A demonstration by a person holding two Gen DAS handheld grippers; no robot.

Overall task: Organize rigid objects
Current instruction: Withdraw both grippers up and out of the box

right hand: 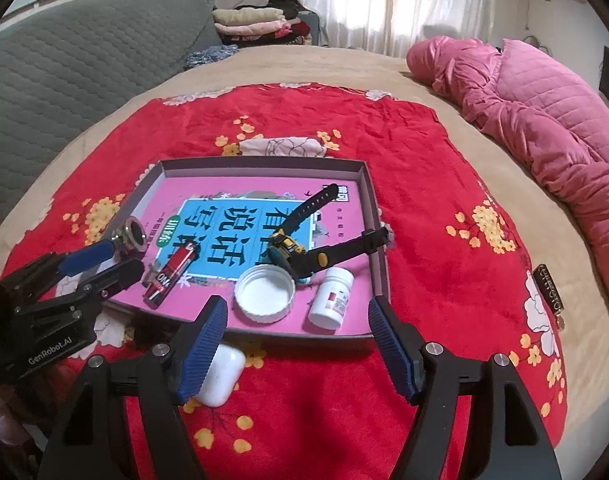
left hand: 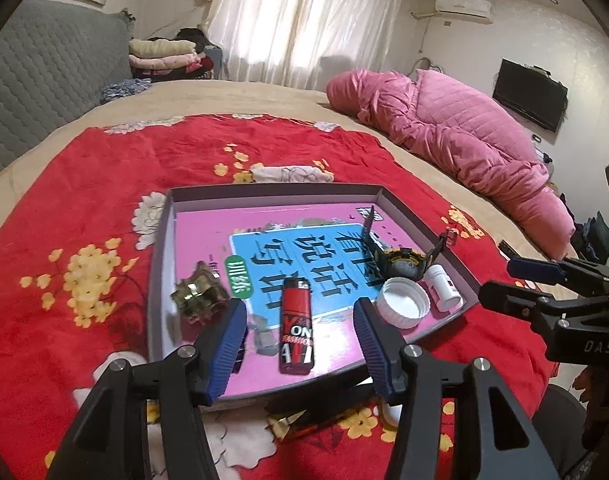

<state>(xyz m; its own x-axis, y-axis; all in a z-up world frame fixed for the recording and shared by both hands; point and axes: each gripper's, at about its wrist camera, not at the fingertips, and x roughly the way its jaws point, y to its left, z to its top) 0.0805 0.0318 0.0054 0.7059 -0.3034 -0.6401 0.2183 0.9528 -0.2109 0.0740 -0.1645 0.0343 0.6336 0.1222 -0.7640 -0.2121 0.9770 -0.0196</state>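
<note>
A shallow grey tray with a pink and blue printed bottom lies on the red flowered blanket. In it are a red lighter, a brass fitting, a white jar lid, a small white pill bottle and a black and yellow watch. My left gripper is open above the tray's near edge, fingers either side of the lighter. My right gripper is open above the near edge. A white earbud case lies on the blanket by its left finger.
A rolled pink quilt lies along the right of the bed. A grey quilted headboard stands at the left. Folded clothes are stacked at the back. A dark strap with a tag lies at the blanket's right edge.
</note>
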